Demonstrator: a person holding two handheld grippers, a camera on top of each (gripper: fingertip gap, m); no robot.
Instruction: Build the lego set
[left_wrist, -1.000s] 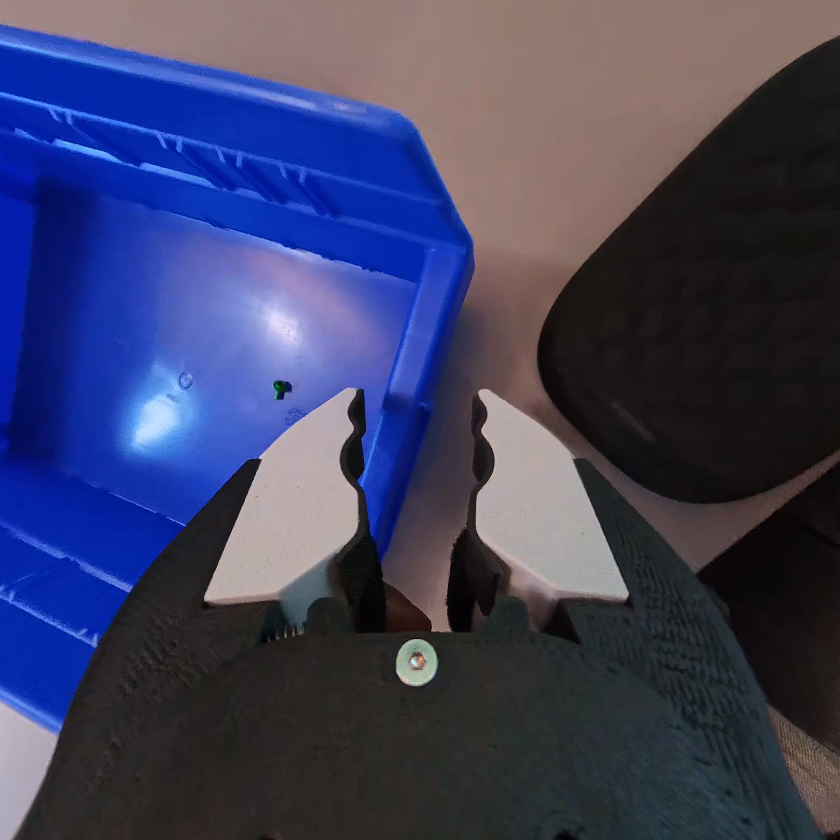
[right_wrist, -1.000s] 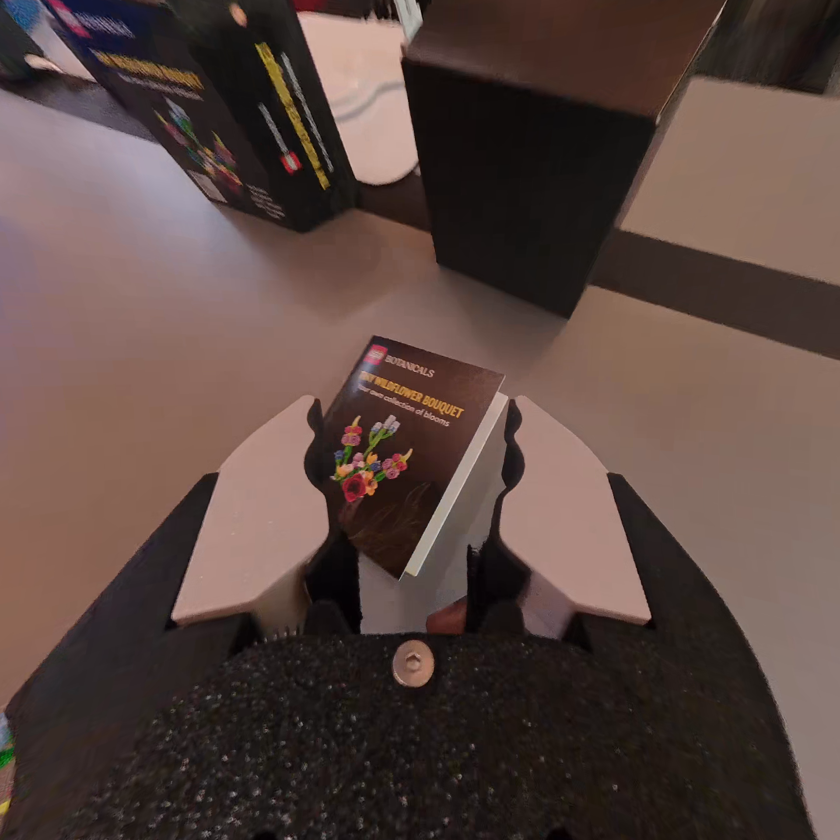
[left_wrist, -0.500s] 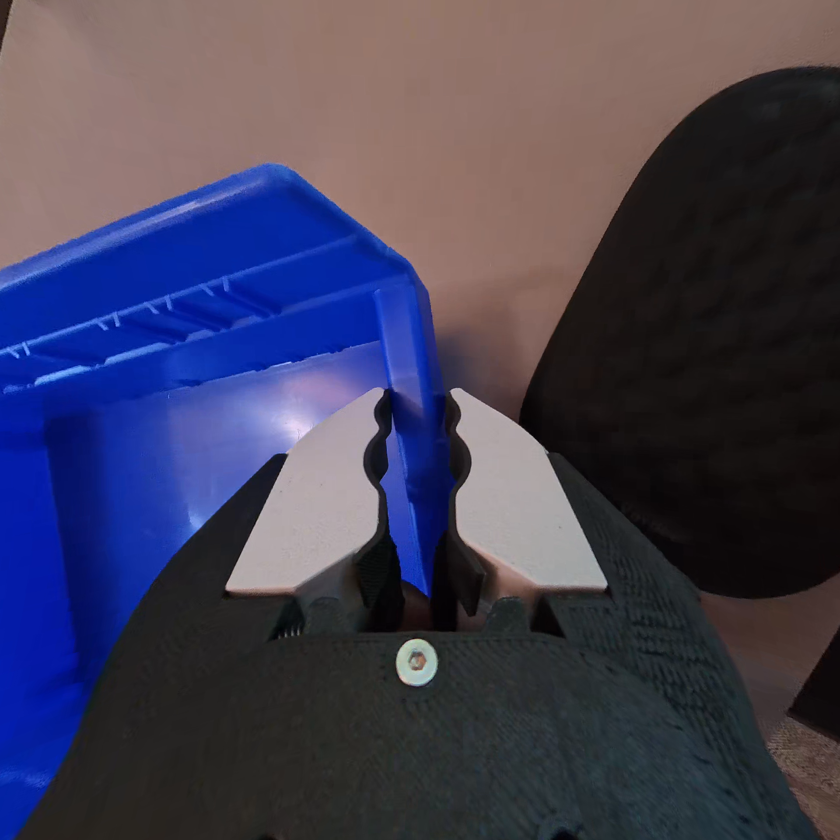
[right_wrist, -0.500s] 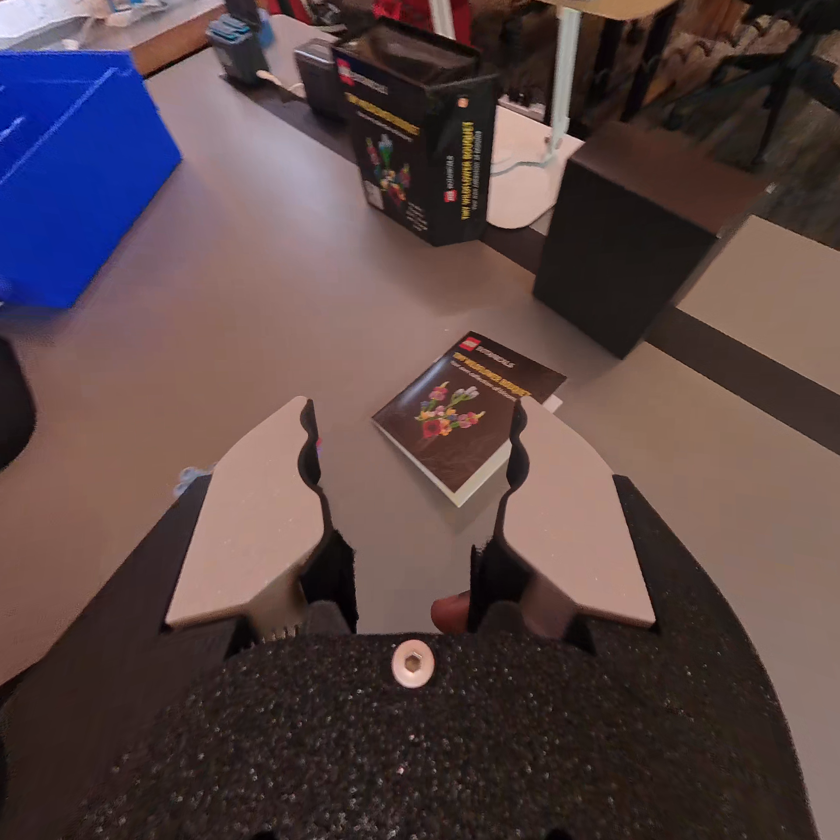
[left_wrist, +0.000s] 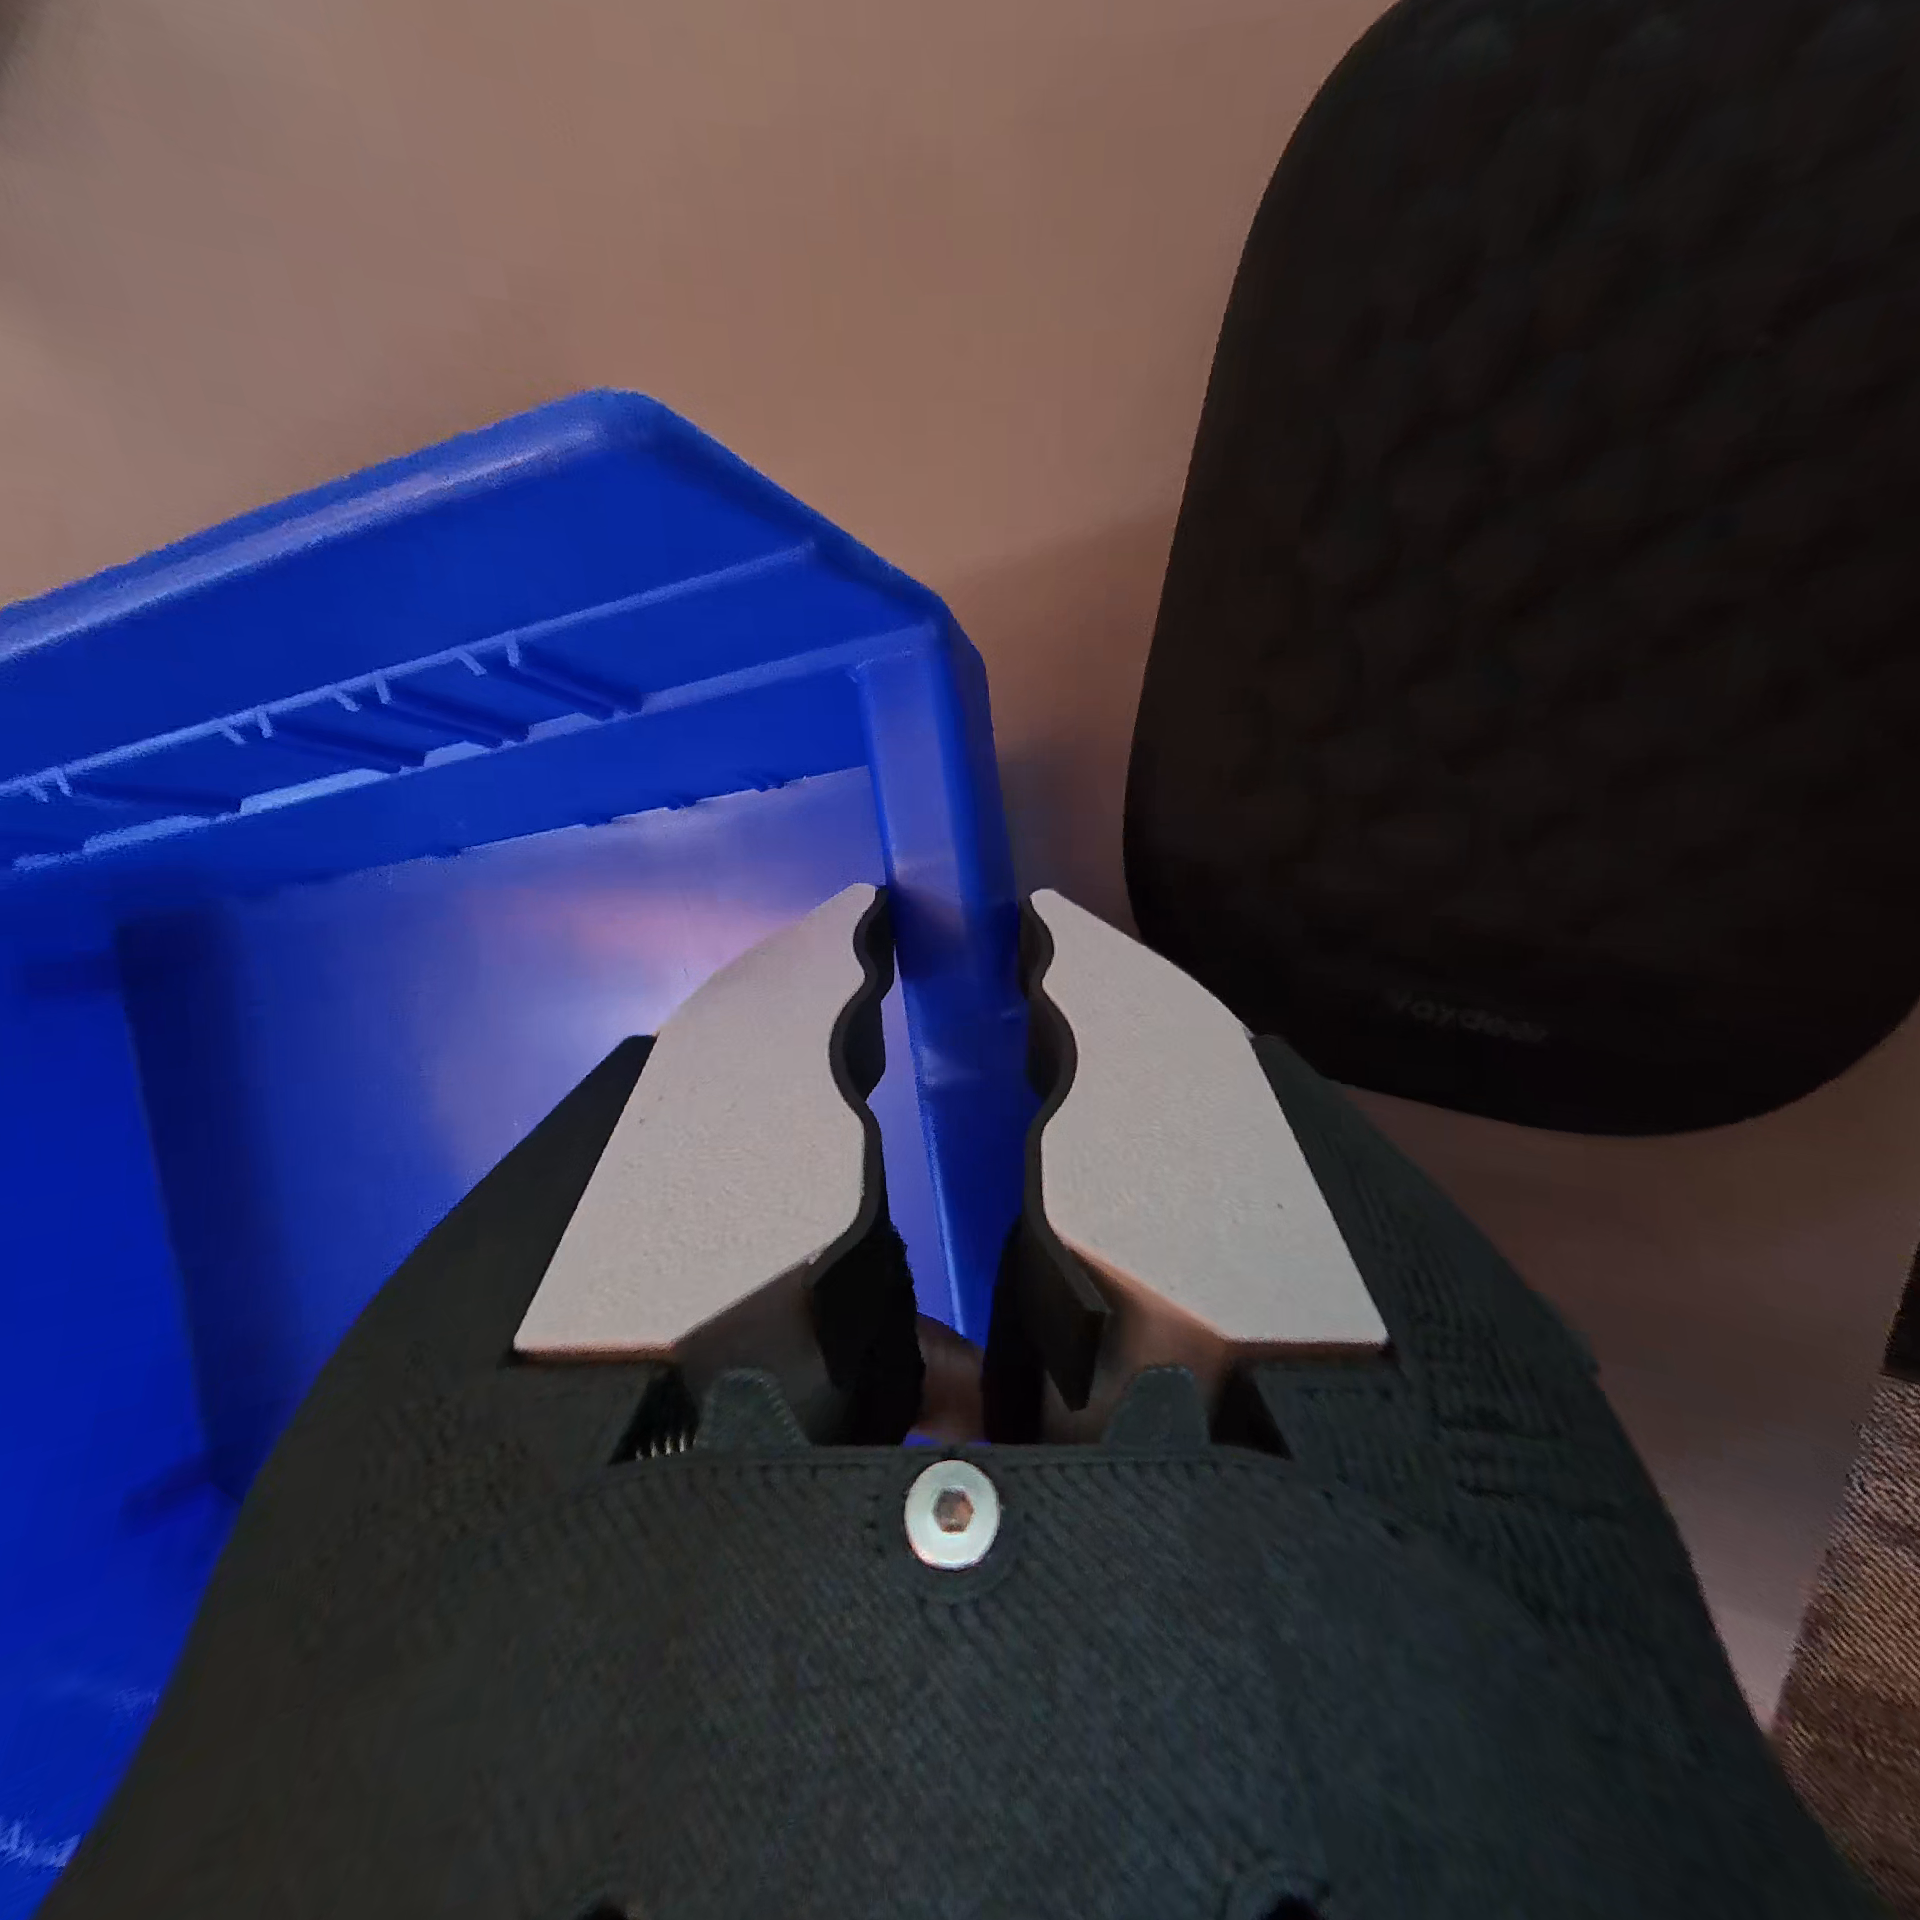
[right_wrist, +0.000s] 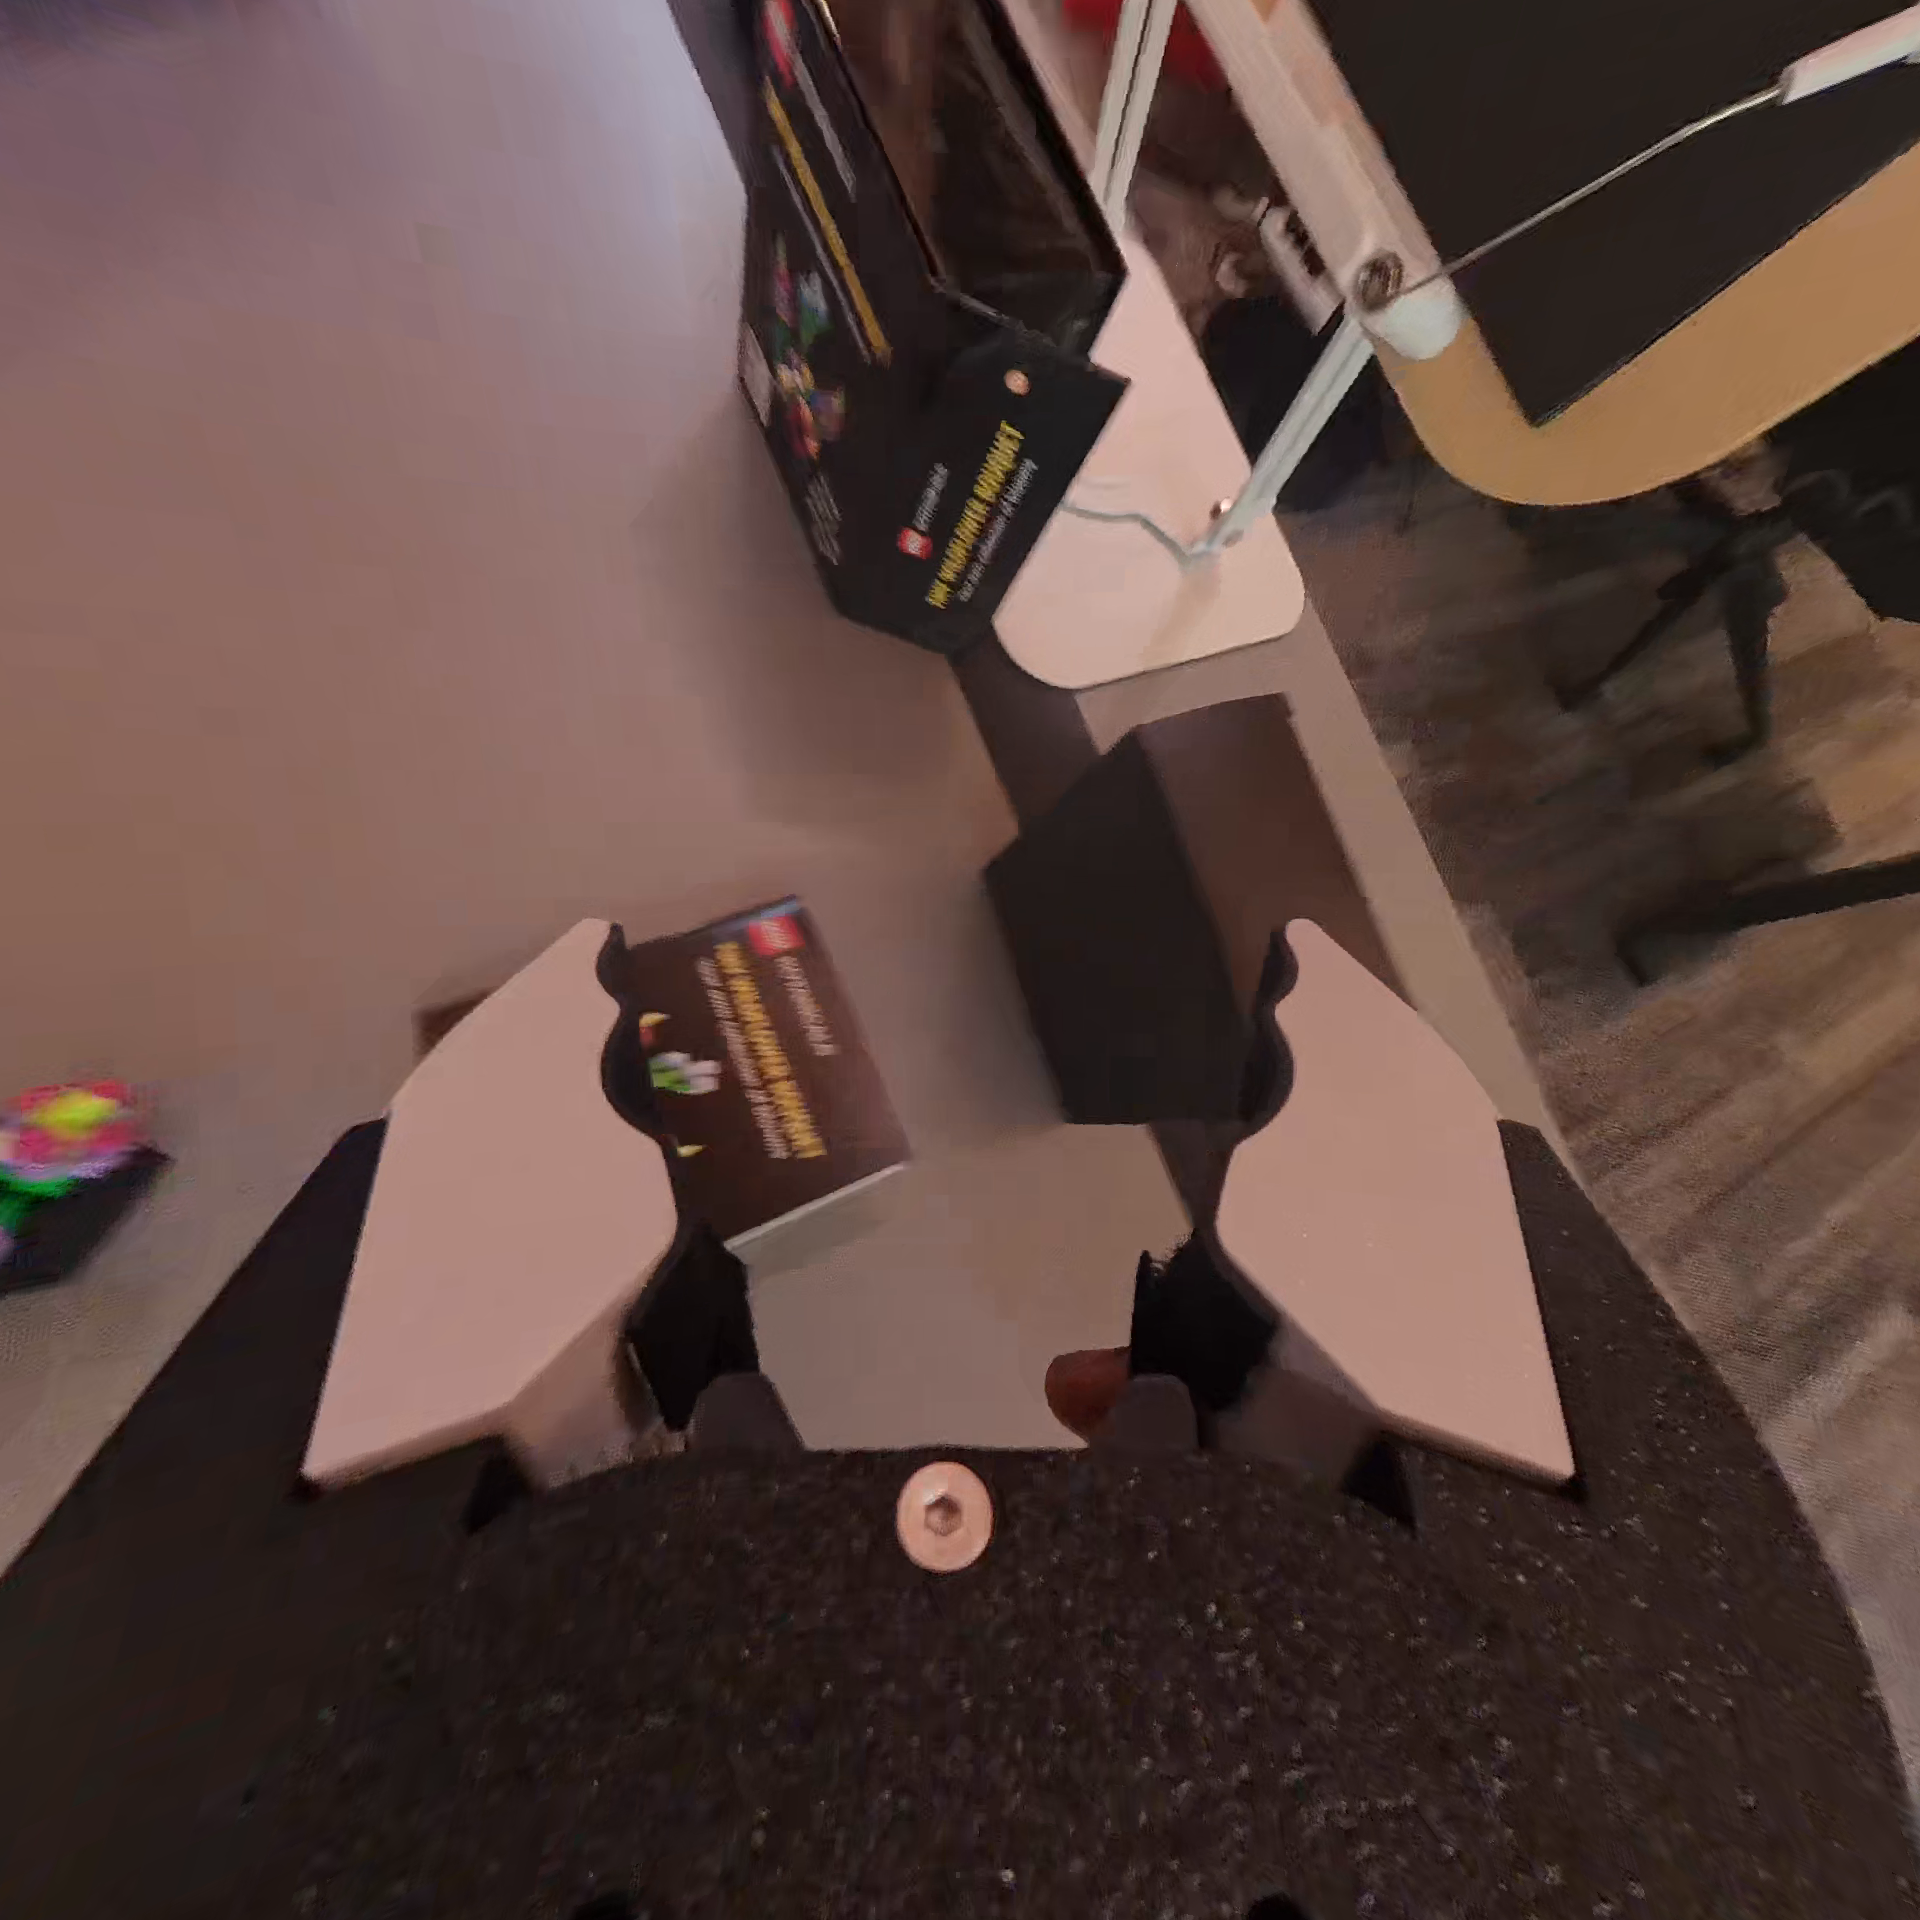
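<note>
My left gripper (left_wrist: 956, 935) is shut on the right side wall of a blue plastic bin (left_wrist: 436, 717), one finger inside the bin and one outside. The bin's inside is mostly hidden behind the gripper. My right gripper (right_wrist: 940, 945) is wide open and empty, held above the table. A dark instruction booklet (right_wrist: 790, 1070) lies flat on the table below it, partly behind the left finger. A dark lego box (right_wrist: 894, 343) stands farther back. A blurred cluster of bright flower bricks on a dark base (right_wrist: 73, 1164) sits at the left edge.
A black padded case (left_wrist: 1538, 582) lies on the beige table (left_wrist: 644, 208) right of the bin. In the right wrist view a black box (right_wrist: 1122, 935) stands near the table's edge, with a white lamp base (right_wrist: 1143, 582) behind it and floor and chair legs beyond. One gripper's finger ends stand about 50 cm off the other's.
My left gripper closed on the bin's right wall and the bin now shows tilted. My right gripper rose from the booklet, opened wider and swung right, toward the table's edge.
</note>
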